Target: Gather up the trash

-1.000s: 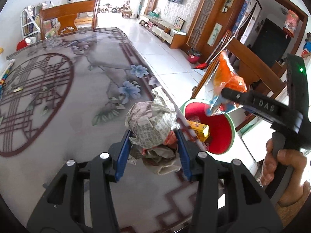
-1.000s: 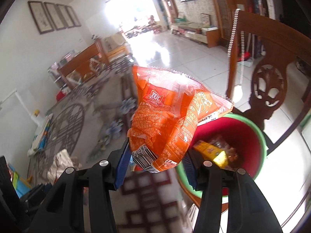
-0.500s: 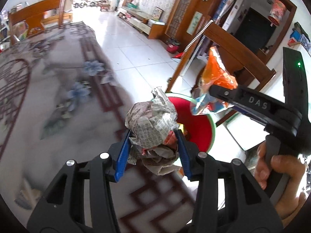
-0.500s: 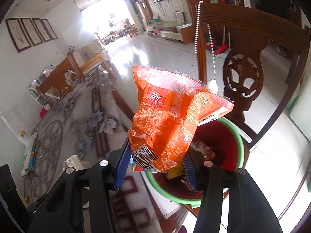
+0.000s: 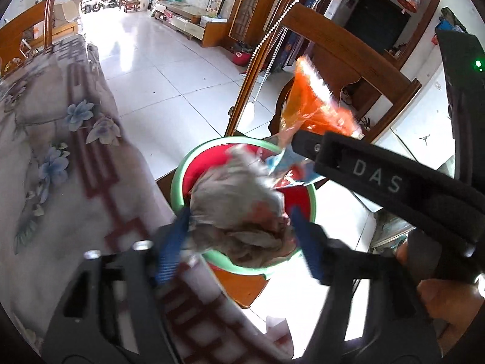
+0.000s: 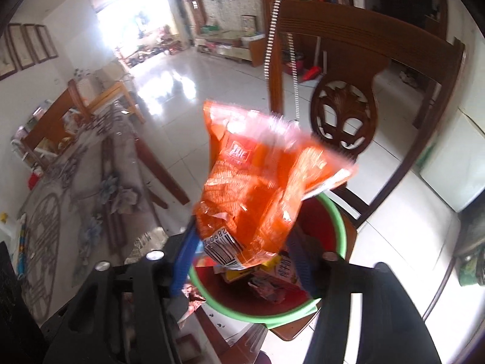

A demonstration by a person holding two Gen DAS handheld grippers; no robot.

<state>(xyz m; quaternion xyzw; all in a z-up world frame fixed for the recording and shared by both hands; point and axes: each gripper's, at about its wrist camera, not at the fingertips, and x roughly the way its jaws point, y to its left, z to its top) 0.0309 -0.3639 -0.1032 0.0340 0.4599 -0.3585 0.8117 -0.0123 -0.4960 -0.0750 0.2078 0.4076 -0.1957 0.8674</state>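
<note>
Paper wad (image 5: 239, 206) sits loose between left gripper (image 5: 242, 236) jaws, just spread wide, directly above green-rimmed bin (image 5: 178, 191); right gripper (image 6: 239, 257), jaws also just widening, orange wrapper (image 6: 257, 188) slipping free over bin, nothing gripped

Motion blur smears the crumpled newspaper wad (image 5: 239, 209) above the red basin (image 5: 209, 163), so whether the left gripper's fingers (image 5: 172, 248) touch it is unclear. The orange snack bag (image 6: 257, 188) hides most of the basin's contents; its print is unreadable.
</note>
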